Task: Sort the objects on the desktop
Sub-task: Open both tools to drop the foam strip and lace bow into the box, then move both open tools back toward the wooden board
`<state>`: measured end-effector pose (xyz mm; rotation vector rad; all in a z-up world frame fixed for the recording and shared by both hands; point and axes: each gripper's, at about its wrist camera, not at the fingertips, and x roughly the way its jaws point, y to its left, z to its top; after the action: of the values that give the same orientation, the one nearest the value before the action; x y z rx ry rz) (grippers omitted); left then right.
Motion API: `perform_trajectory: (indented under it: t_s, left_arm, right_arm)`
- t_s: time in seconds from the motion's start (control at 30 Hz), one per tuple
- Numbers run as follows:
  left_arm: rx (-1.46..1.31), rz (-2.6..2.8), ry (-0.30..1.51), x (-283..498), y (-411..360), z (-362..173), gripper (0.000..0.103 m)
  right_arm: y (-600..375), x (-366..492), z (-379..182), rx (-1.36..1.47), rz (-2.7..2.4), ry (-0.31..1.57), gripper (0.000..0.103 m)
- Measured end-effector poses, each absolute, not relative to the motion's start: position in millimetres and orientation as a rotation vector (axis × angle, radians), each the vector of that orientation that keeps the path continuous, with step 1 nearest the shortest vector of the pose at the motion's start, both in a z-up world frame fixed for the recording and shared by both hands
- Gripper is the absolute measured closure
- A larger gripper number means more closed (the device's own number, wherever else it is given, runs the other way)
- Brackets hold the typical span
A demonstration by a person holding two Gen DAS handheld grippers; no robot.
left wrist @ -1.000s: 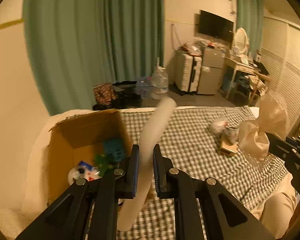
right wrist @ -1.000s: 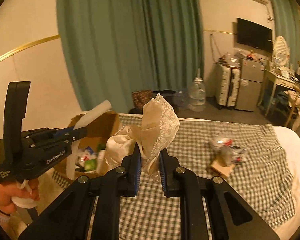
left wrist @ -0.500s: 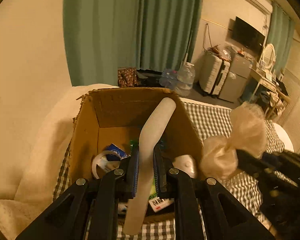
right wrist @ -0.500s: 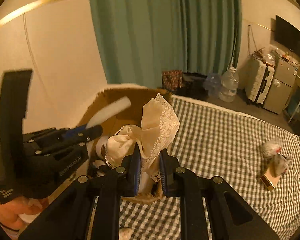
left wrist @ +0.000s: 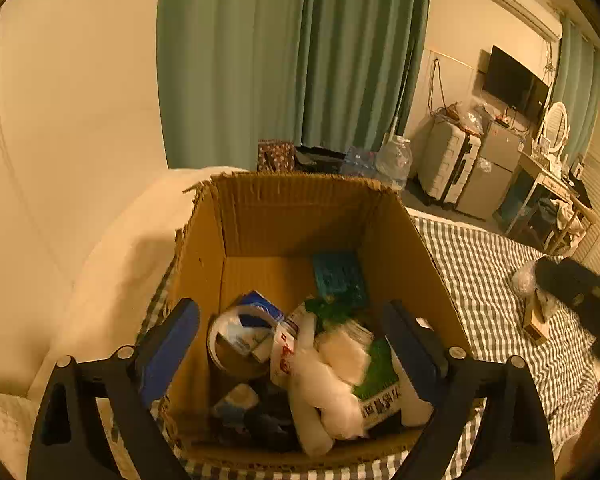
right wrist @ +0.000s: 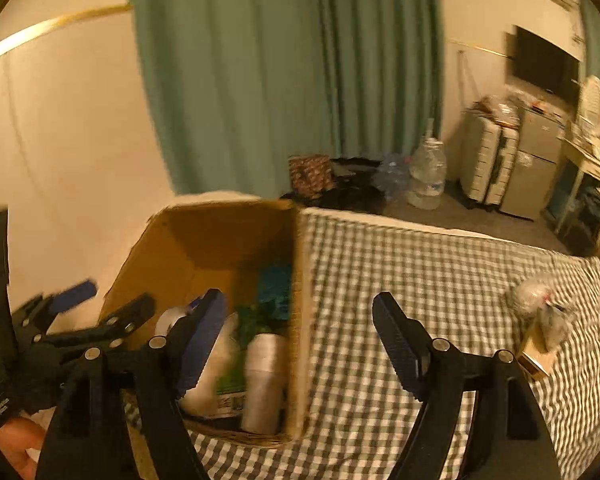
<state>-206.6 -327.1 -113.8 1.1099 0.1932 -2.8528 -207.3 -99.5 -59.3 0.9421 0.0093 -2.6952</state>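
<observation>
Dimly, checked cloth [right wrist: 420,280], cardboard box [left wrist: 300,216], green curtains [left wrist: 292,60], maybe bed.

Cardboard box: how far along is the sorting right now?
Done: the cardboard box already holds a pile of items. In hand: nothing; the left gripper and right gripper are both opening, empty. Left: the small bundle out on the checked cloth.

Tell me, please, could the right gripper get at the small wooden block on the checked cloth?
Probably yes: the right gripper is opening and empty, and bare cloth lies before the block.
</observation>
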Motion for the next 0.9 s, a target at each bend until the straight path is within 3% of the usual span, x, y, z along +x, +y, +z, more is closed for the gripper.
perform_trajectory:
  t_s: [0.1, 0.3, 0.53, 0.73, 0.9]
  left_arm:
    - [1.108, -2.853, 0.142, -199, -314, -112, 0.004]
    - [1.002, -2.869, -0.122, -169, -255, -98, 0.000]
    - [1.081, -2.972, -0.131, -150, -185, -97, 0.000]
    - [1.190, -2.987, -0.147, -149, -120, -117, 0.000]
    - [1.264, -3.007, -0.230, -154, -51, -145, 0.000]
  right_arm:
    - [-74, -201, -50, 0.917, -2.732, -0.047, 0.021]
    - [-13, -174, -30, 0.839, -2.849, -0.072, 0.019]
    - [58, -149, -13, 0.788, -2.963, -0.129, 0.010]
    - [117, -143, -30, 0.792, -2.997, -0.119, 0.005]
    - [173, -149, -77, 0.913, -3.004, -0.130, 0.005]
